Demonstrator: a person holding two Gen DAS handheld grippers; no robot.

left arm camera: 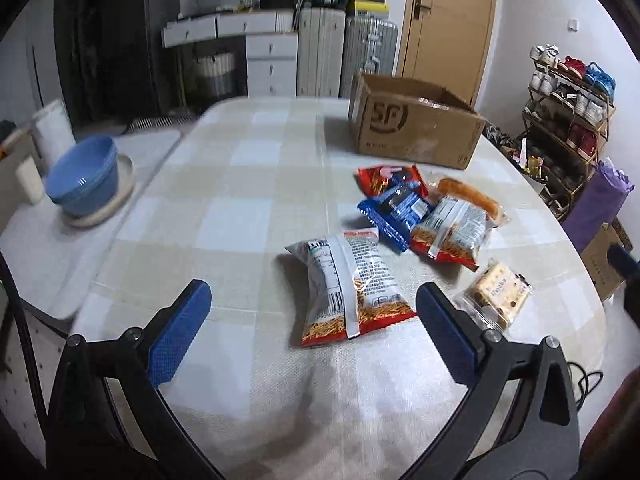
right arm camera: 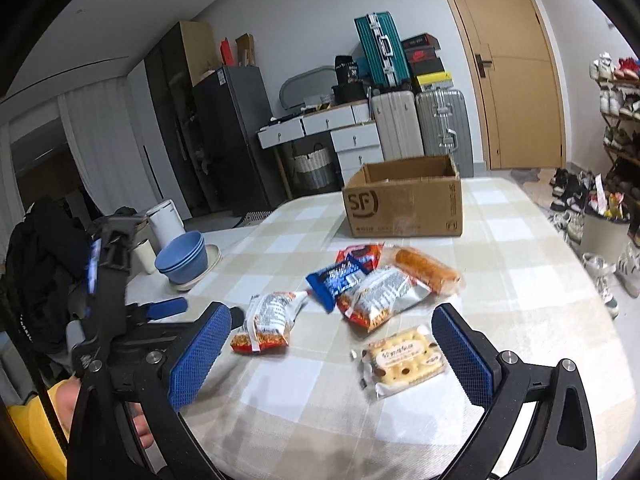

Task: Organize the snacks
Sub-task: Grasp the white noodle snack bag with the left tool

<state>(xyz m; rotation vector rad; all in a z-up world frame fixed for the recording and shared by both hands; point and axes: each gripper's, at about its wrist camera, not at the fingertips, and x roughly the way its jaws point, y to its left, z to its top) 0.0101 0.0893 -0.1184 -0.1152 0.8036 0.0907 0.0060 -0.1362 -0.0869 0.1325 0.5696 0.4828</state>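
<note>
Along the tabletop's [left arm camera: 256, 184] left edge sits a stack of blue bowls [left arm camera: 84, 178] on a pale plate, with a white canister behind it. Nearer the middle, the left gripper [left arm camera: 312, 312] hangs above the cloth with its blue pads spread wide and nothing between them; a silver-and-red noodle snack bag [left arm camera: 348, 284] lies just ahead of it. Beyond that bag, touching one another, lie a blue wrapper [left arm camera: 394, 210], a red bag [left arm camera: 384, 180] partly under it, a second silver-and-red bag [left arm camera: 454, 228] and an orange roll in clear wrap [left arm camera: 470, 196]. A cardboard box [left arm camera: 416, 128] stands open toward the far edge. Toward the right edge a packet of crackers [right arm camera: 404, 358] lies apart from the pile, and the right gripper [right arm camera: 332, 344] hovers near it, likewise wide open and empty.
</note>
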